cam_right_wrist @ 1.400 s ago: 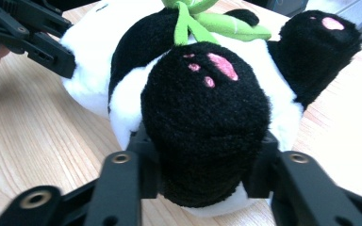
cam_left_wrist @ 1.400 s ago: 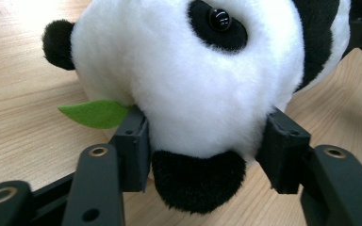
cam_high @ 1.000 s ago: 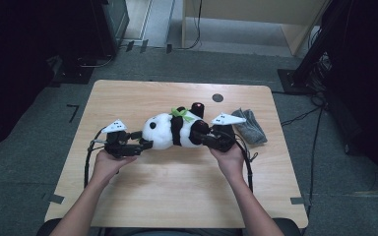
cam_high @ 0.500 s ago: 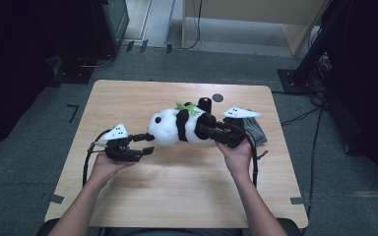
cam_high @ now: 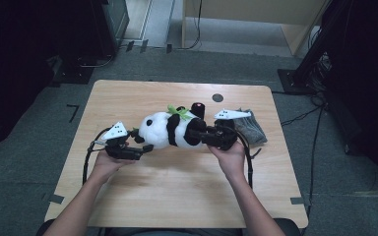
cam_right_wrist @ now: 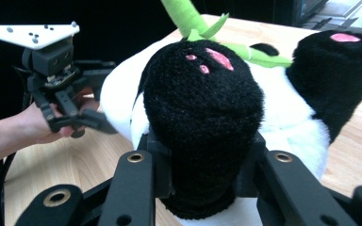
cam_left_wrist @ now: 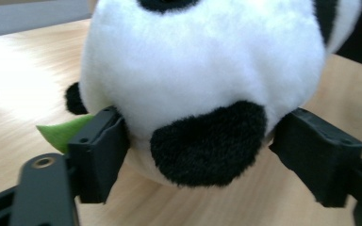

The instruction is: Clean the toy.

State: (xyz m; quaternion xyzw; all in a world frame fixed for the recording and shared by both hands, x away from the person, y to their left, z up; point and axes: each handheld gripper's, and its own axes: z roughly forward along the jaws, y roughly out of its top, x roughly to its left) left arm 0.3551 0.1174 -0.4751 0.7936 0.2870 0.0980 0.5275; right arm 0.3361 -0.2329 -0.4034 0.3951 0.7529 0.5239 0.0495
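A black and white plush panda [cam_high: 165, 130] with a green leaf at its neck lies on its side on the wooden table [cam_high: 177, 196], head to the left. My left gripper [cam_high: 140, 147] is at the head. Its jaws have just been opening and stand on either side of the white head [cam_left_wrist: 202, 70], which sits between them without being squeezed; the left gripper [cam_left_wrist: 198, 155] is open. My right gripper [cam_high: 203, 135] is shut on a black leg [cam_right_wrist: 202, 117], and its pads press in from both sides of the right gripper [cam_right_wrist: 202, 179]. The other foot [cam_right_wrist: 337, 61] sticks up beside it.
A folded grey cloth [cam_high: 252, 129] lies just right of the right hand. A small dark round hole [cam_high: 217, 97] marks the table near its far edge. Bare tabletop stretches in front of both forearms. Dark cabinets and cables ring the table on the floor.
The panda has shifted slightly while staying in the right gripper's hold. The left gripper's jaws now stand a little wider at the head. Both hands have stayed nearly in place.
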